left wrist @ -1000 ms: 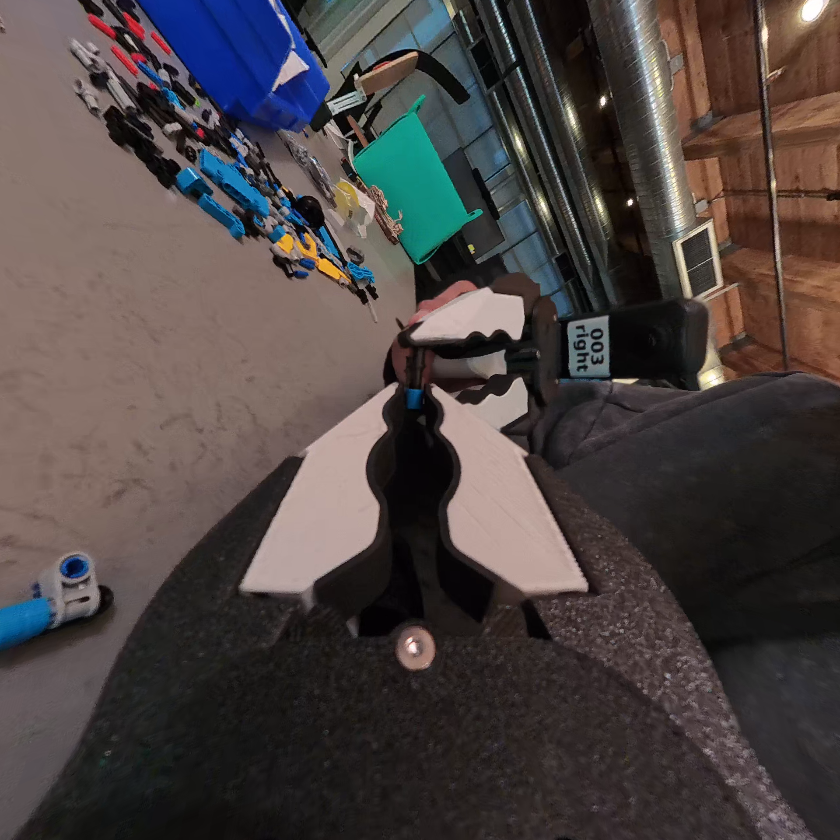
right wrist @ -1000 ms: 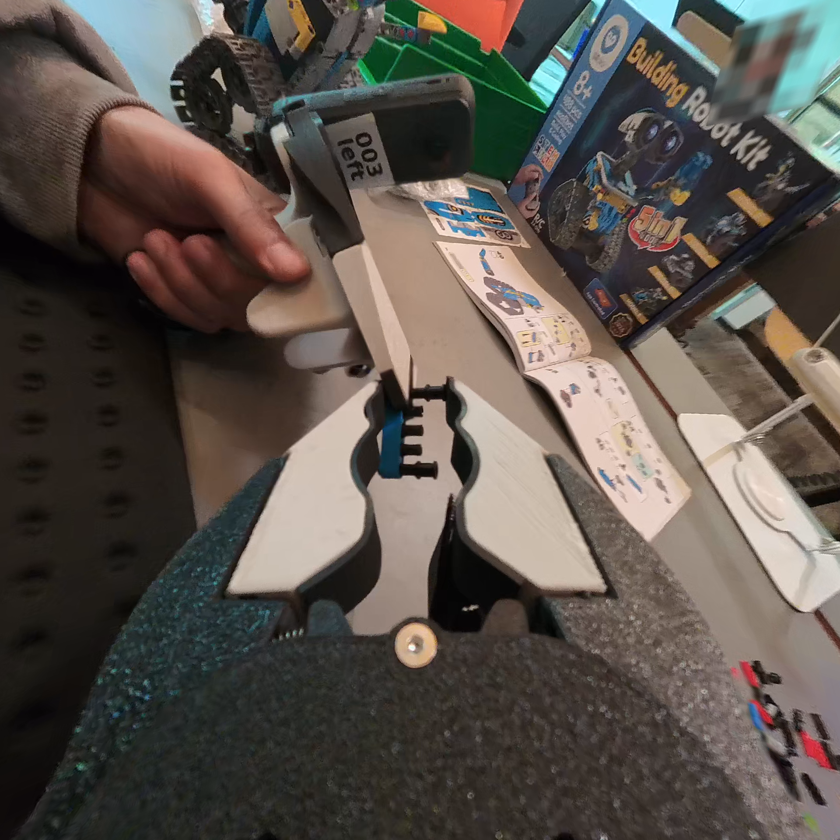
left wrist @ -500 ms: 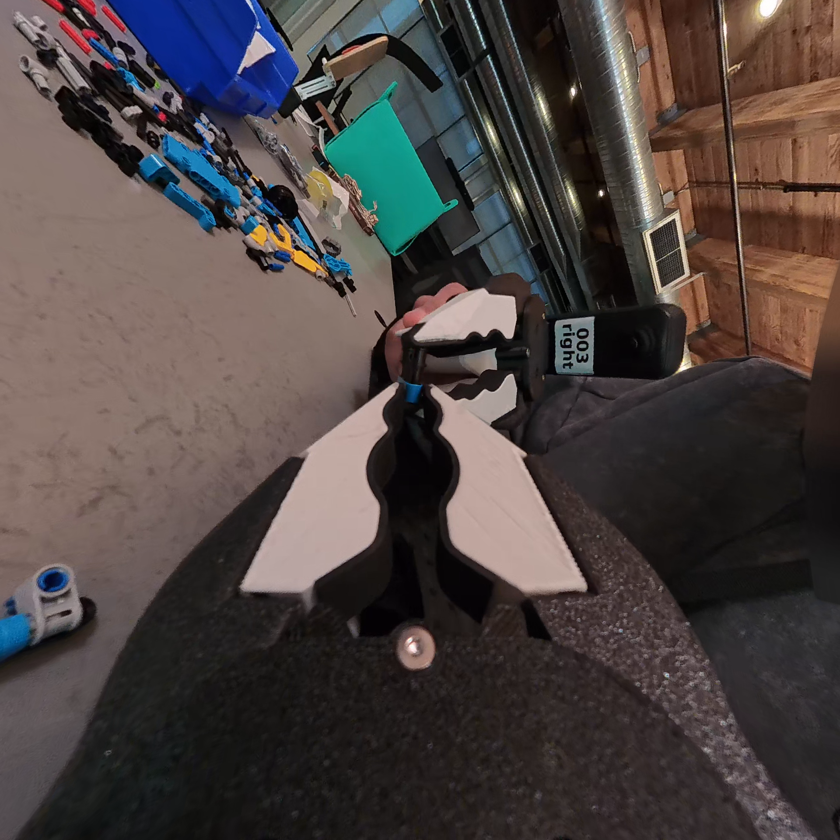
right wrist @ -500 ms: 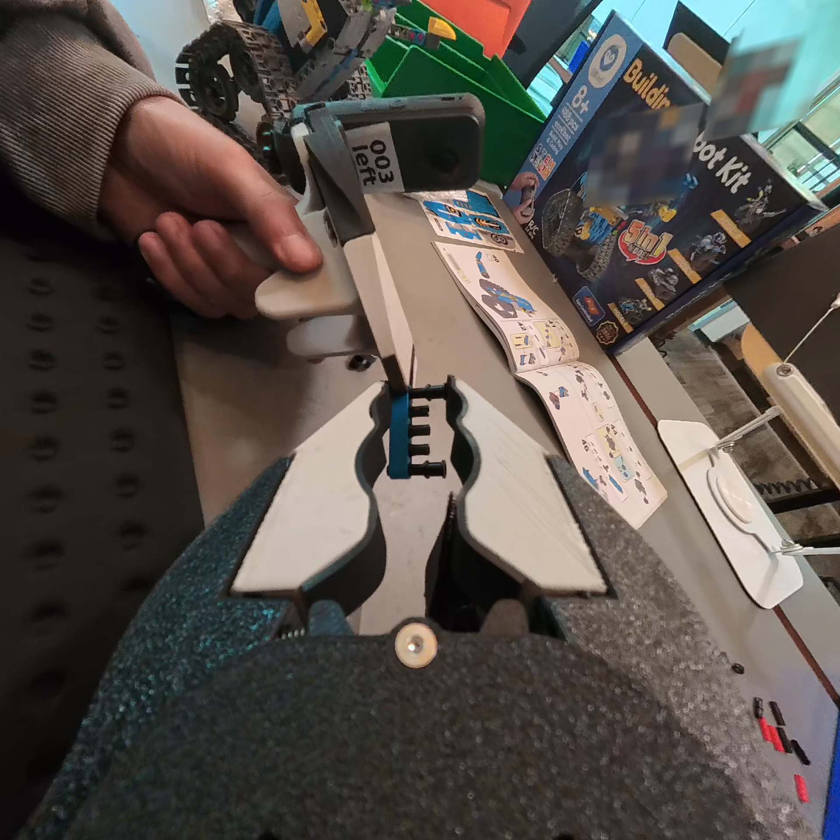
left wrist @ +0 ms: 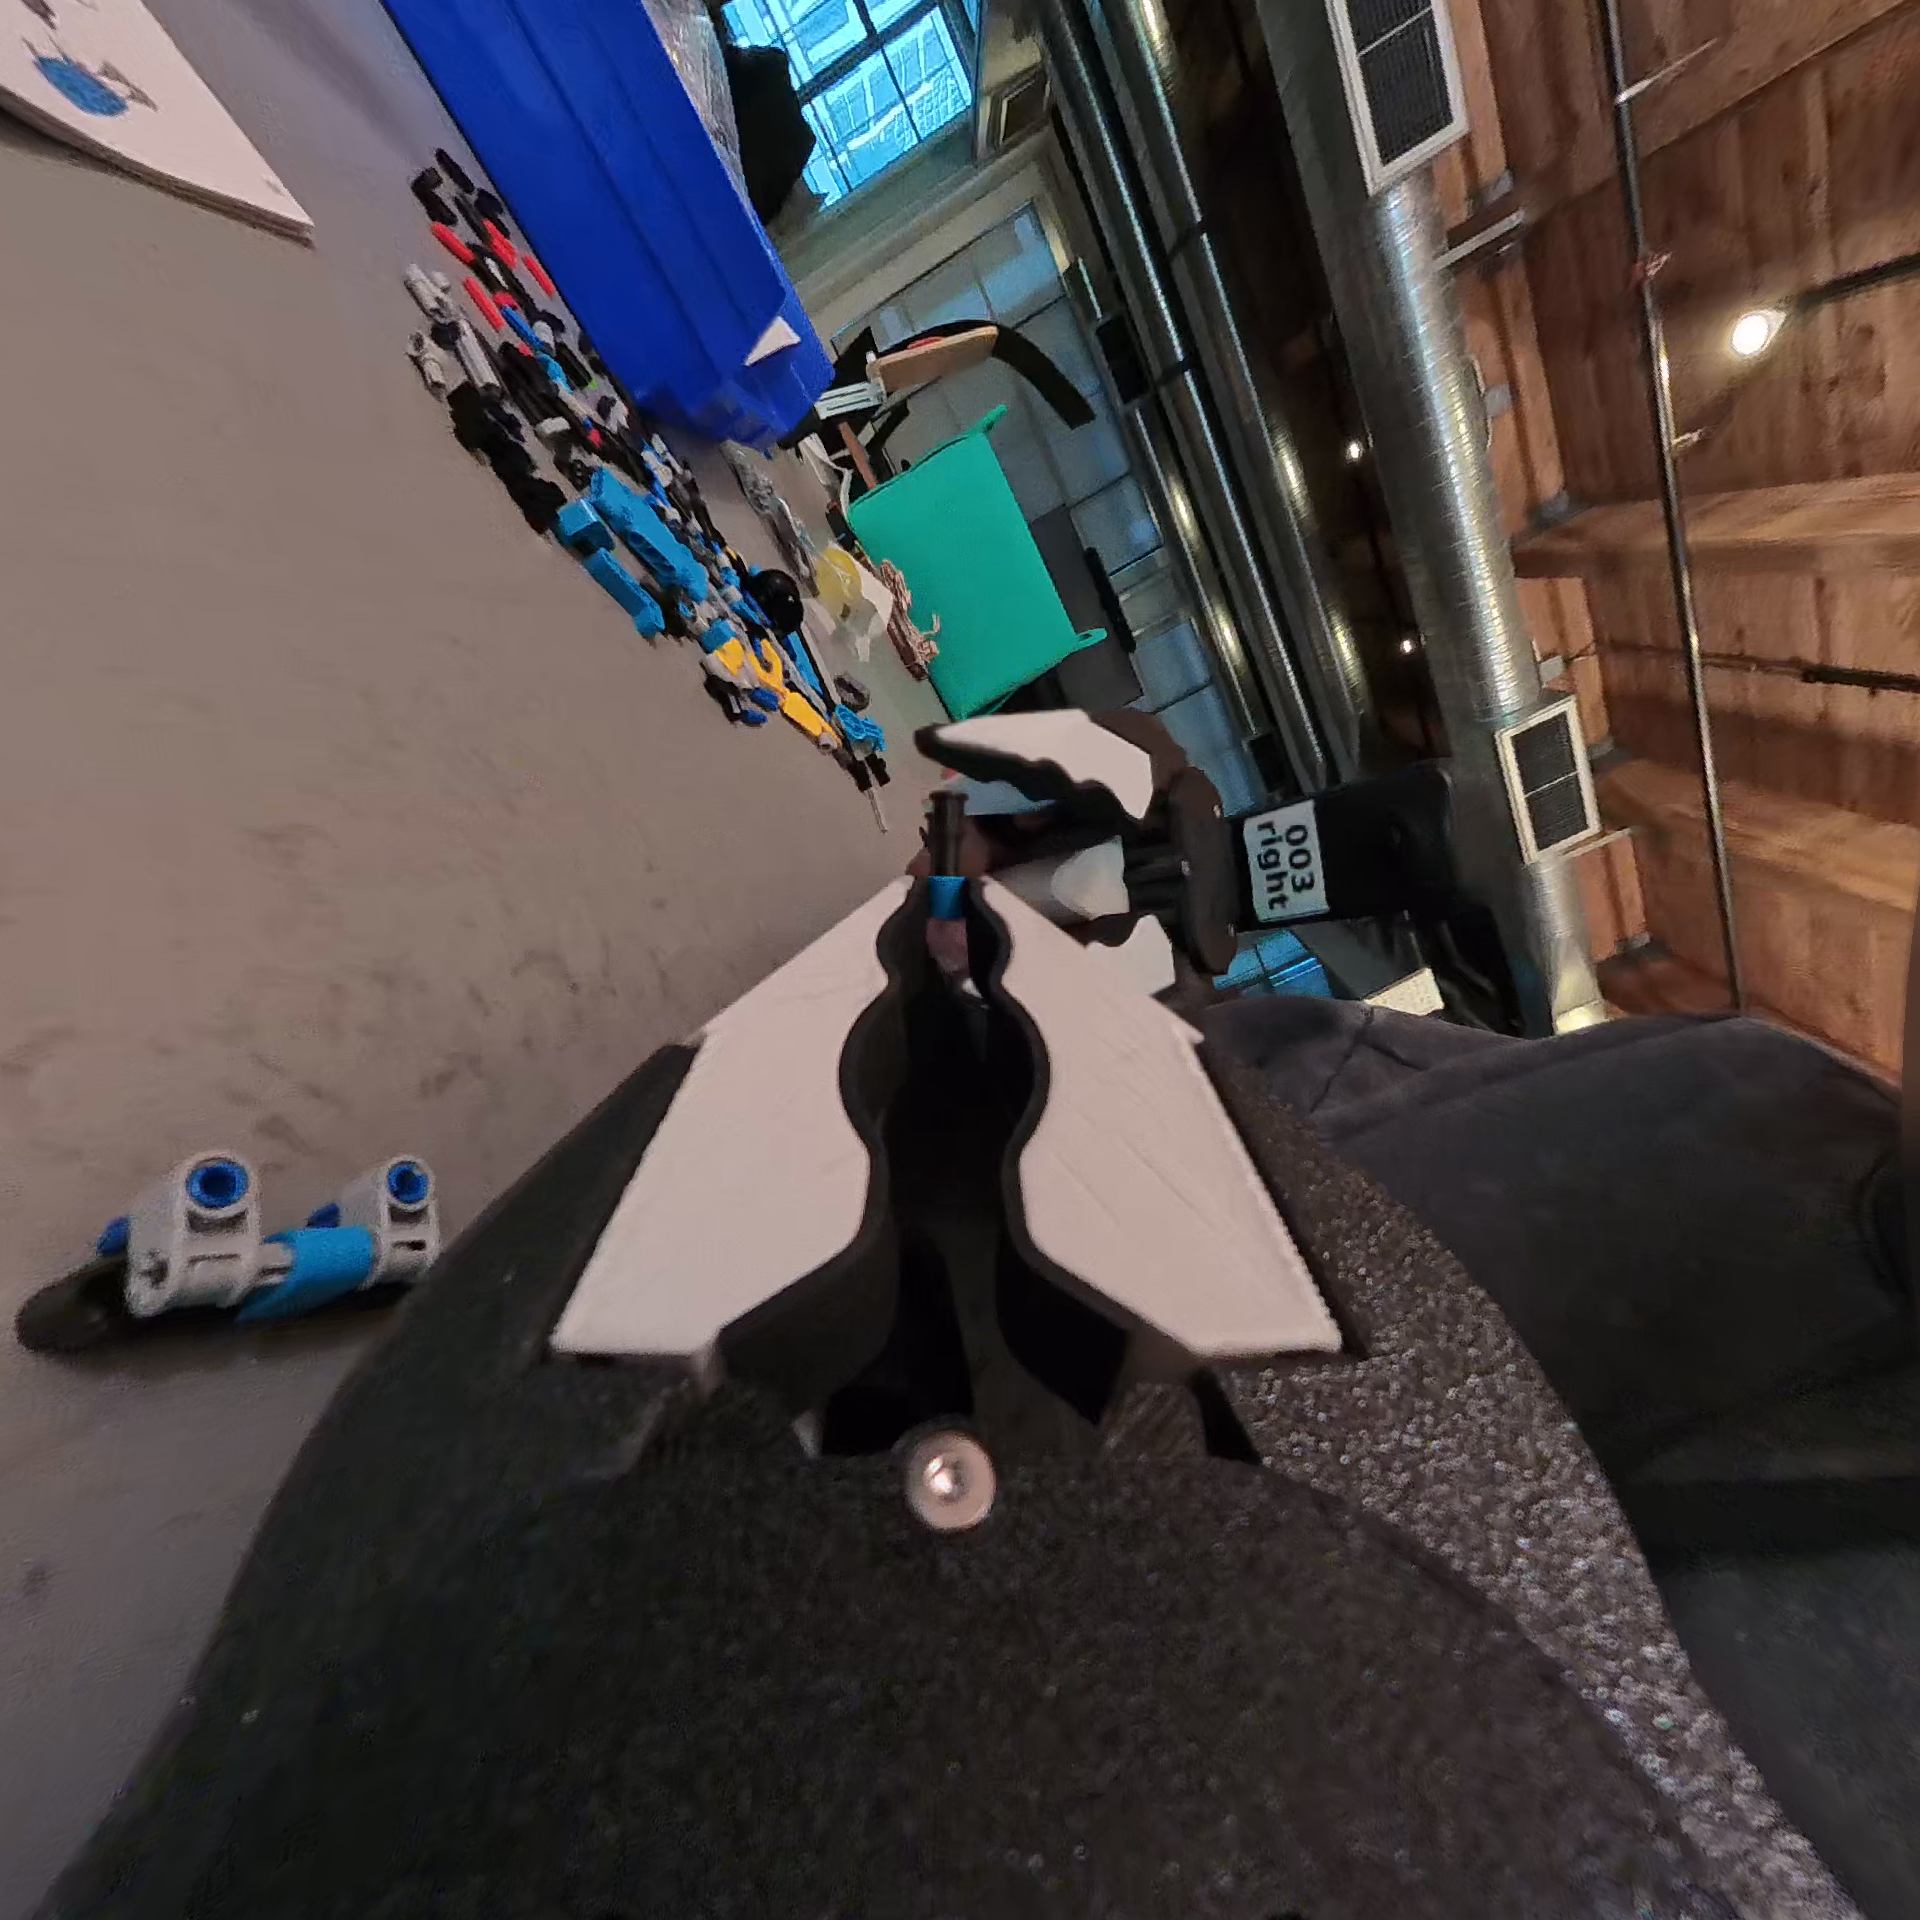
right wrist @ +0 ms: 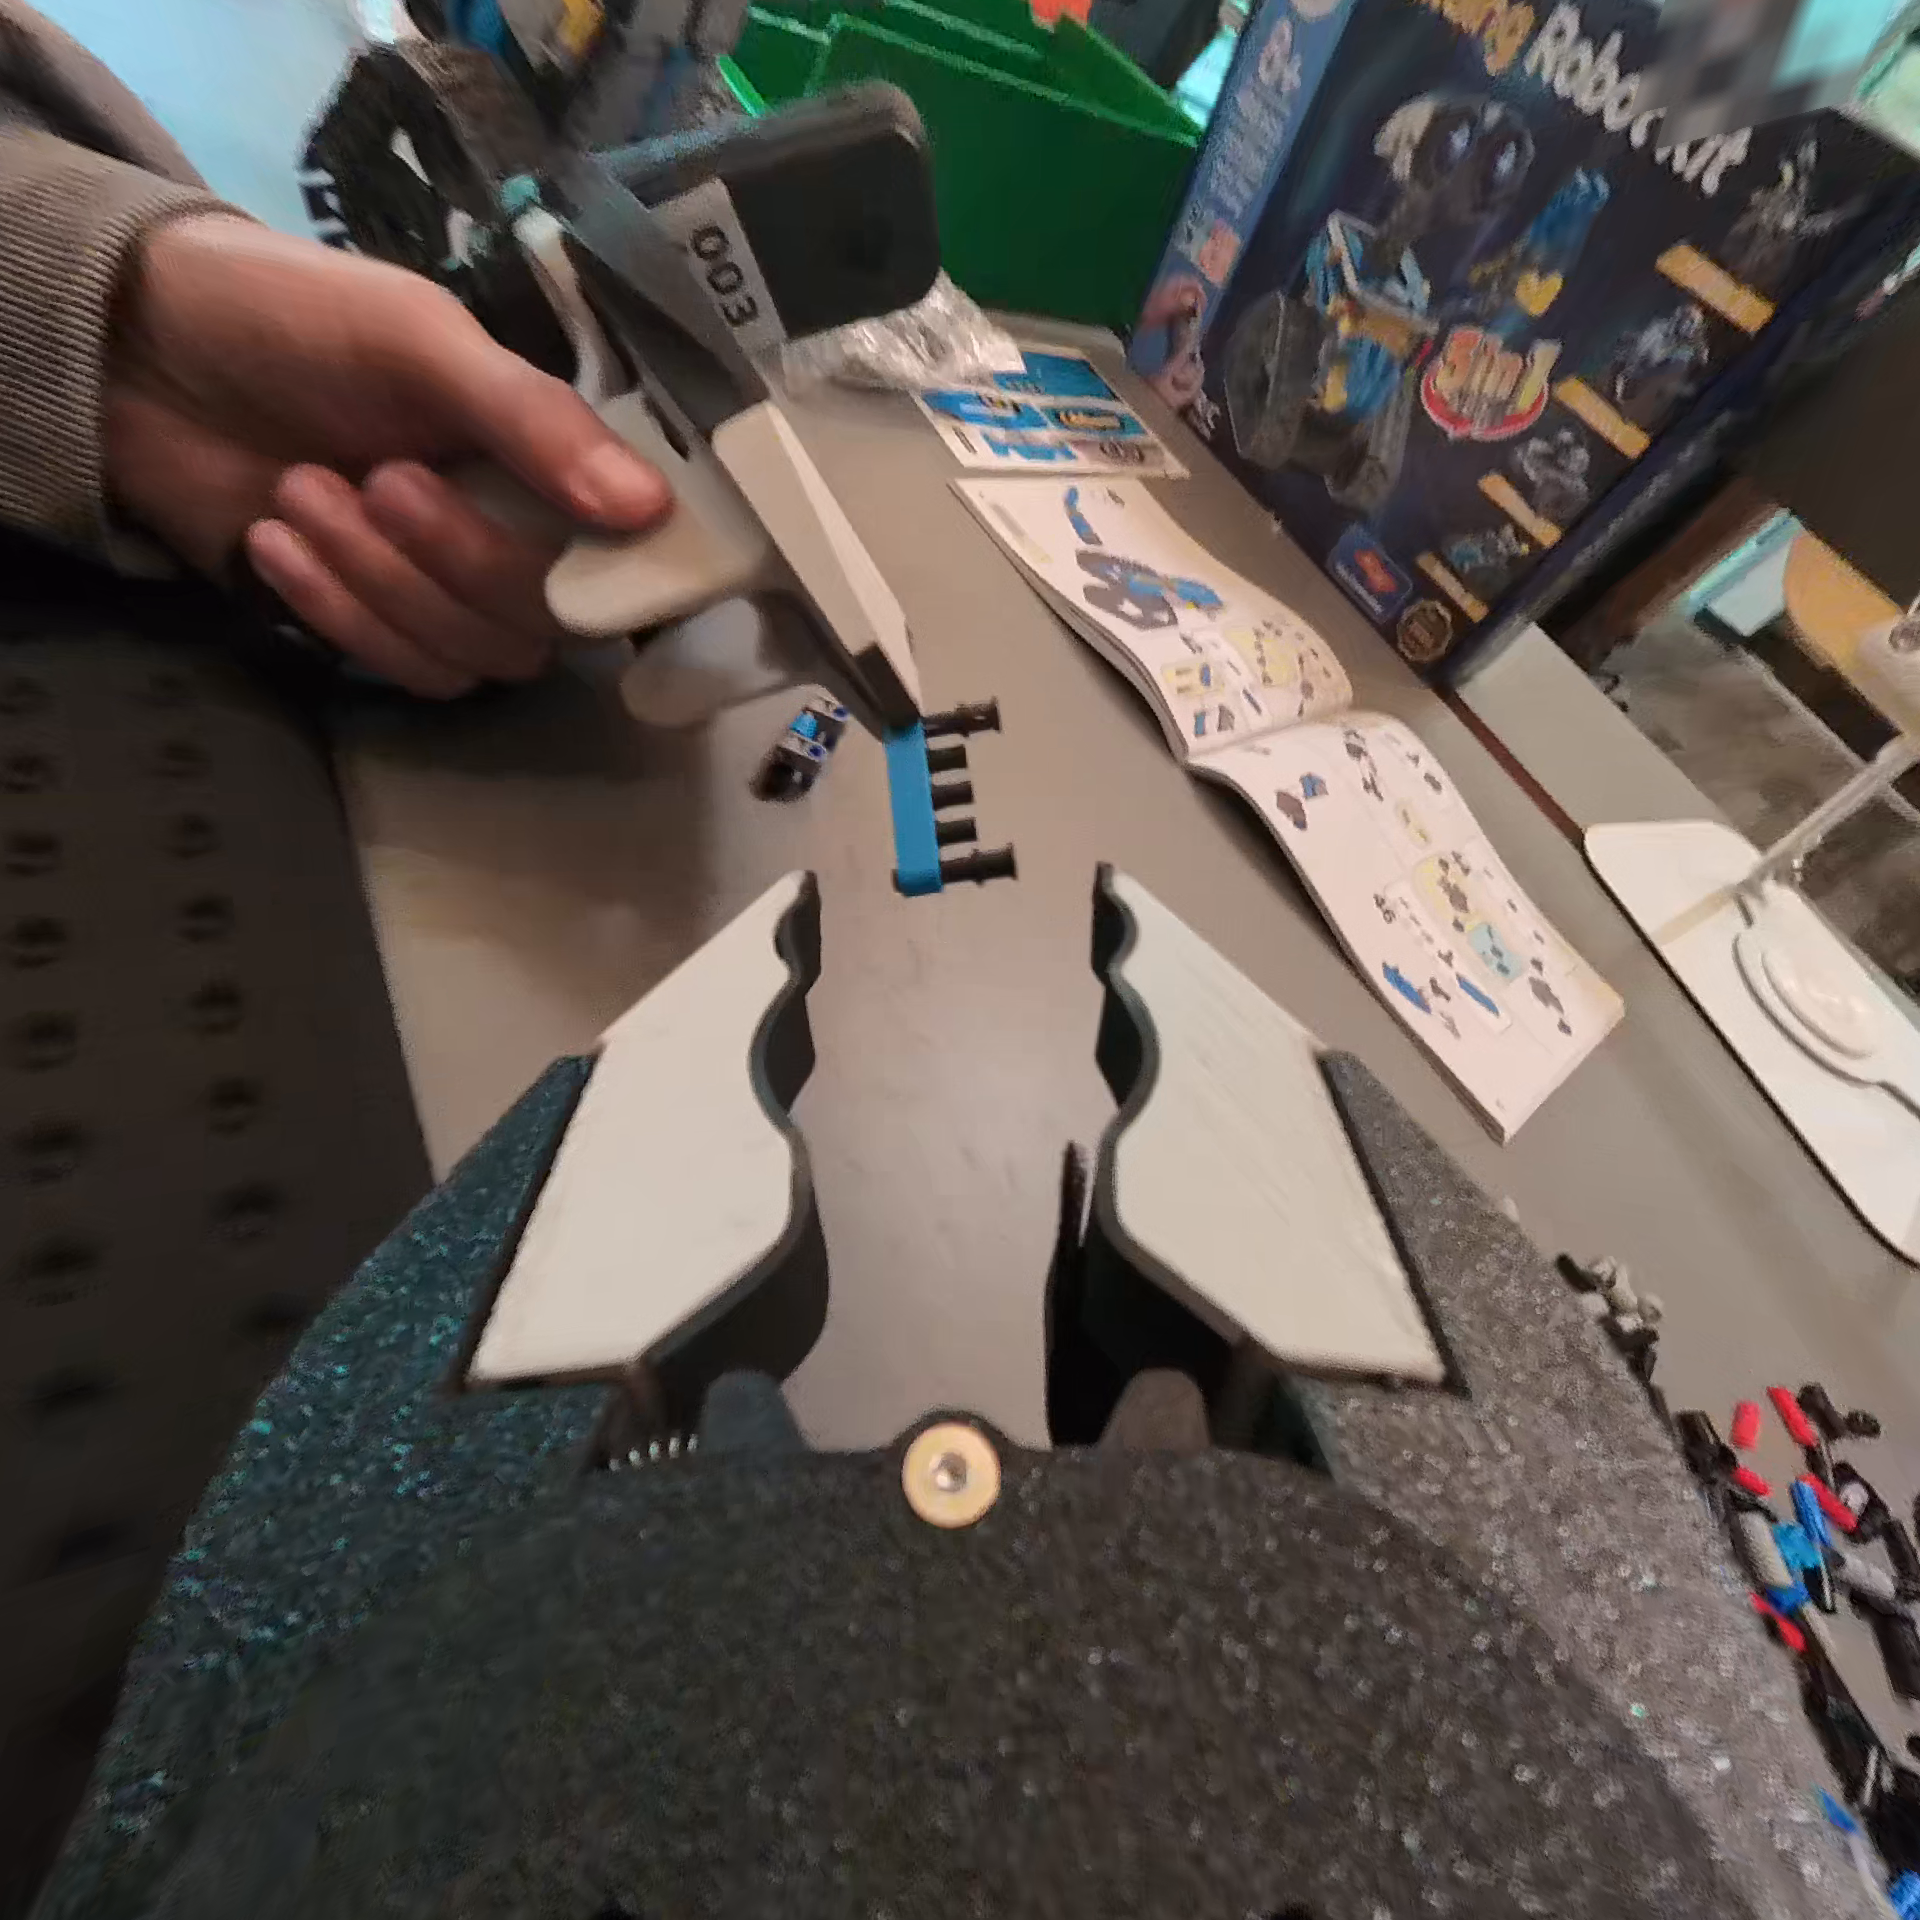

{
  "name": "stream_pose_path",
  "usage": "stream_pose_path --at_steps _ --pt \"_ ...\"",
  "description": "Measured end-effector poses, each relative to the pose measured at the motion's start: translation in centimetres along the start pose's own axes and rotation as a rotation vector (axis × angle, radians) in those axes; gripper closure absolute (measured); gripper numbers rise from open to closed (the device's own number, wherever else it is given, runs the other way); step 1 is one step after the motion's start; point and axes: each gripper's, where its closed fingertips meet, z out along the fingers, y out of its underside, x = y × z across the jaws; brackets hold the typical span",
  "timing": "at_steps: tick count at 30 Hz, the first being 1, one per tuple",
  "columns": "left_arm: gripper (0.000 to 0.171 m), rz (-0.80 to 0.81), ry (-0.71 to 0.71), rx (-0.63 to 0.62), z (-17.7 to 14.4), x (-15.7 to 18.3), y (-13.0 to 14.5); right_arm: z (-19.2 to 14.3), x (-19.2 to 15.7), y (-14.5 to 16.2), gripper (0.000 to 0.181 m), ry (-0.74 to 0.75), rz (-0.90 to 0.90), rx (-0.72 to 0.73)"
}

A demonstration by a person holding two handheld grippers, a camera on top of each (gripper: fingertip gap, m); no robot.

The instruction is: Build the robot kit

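Grey bench (right wrist: 935, 1039) under me, loose parts blurred at its edge; my left tongs (left wrist: 943, 904) clamp the blue pin-studded beam (right wrist: 916, 805), my right tongs (right wrist: 951, 914) spread apart beside it.

Grey table (right wrist: 935, 1091) bears booklet (right wrist: 1299, 748), loose building pieces (left wrist: 623, 520).

surface (right wrist: 935, 1039): matt grey, faintly mottled, smooth
fingers (right wrist: 665, 1122): matt pale plastic with fine layered ridges, dark rubbery inner edges
gripper body (right wrist: 935, 1714): black speckled foam, coarse grain; shiny metal screw (right wrist: 951, 1473)
blue beam (right wrist: 912, 805): smooth plastic, black plastic pins
booklet (right wrist: 1299, 748): thin printed paper, slight sheen
box (right wrist: 1475, 312): glossy printed cardboard
blue bin (left wrist: 623, 229): glossy plastic
duct (left wrist: 1455, 520): ribbed dull metal
wall (left wrist: 1766, 468): rough reddish wood
sleeve (right wrist: 73, 312): ribbed knit cloth
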Motion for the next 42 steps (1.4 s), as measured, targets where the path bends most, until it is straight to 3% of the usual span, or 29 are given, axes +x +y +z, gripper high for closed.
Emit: stream_pose_path --at_steps 8,13,24,30,32,34,42 --pt "0.166 -0.022 0.001 -0.007 0.1 -0.2 0.2 0.4 0.1 0.2 0.156 0.021 -0.025 -0.016" --pt "0.166 -0.02 -0.005 -0.012 0.2 -0.2 0.3 0.3 0.0 0.2 0.157 0.001 -0.019 -0.024" --pt "0.163 0.218 -0.115 0.061 -1.3 0.9 -0.4 1.2 -0.5 -1.1 0.158 -0.14 0.054 -0.005" --pt "0.151 0.166 -0.142 0.078 -1.6 -0.1 -0.9 3.9 0.4 -2.5 0.158 -0.156 0.067 0.009" --pt "0.153 0.129 -0.145 0.079 -1.5 -0.7 -1.0 4.6 -0.3 -2.1 0.157 -0.148 0.033 0.001" --pt "0.164 0.09 -0.131 0.062 -1.4 -1.0 -0.8 4.8 -1.0 -2.2 0.157 -0.142 0.018 0.017" --pt "0.164 0.075 -0.144 0.015 -1.1 -1.4 -0.3 4.7 -0.9 -1.7 0.158 -0.116 -0.052 0.016"
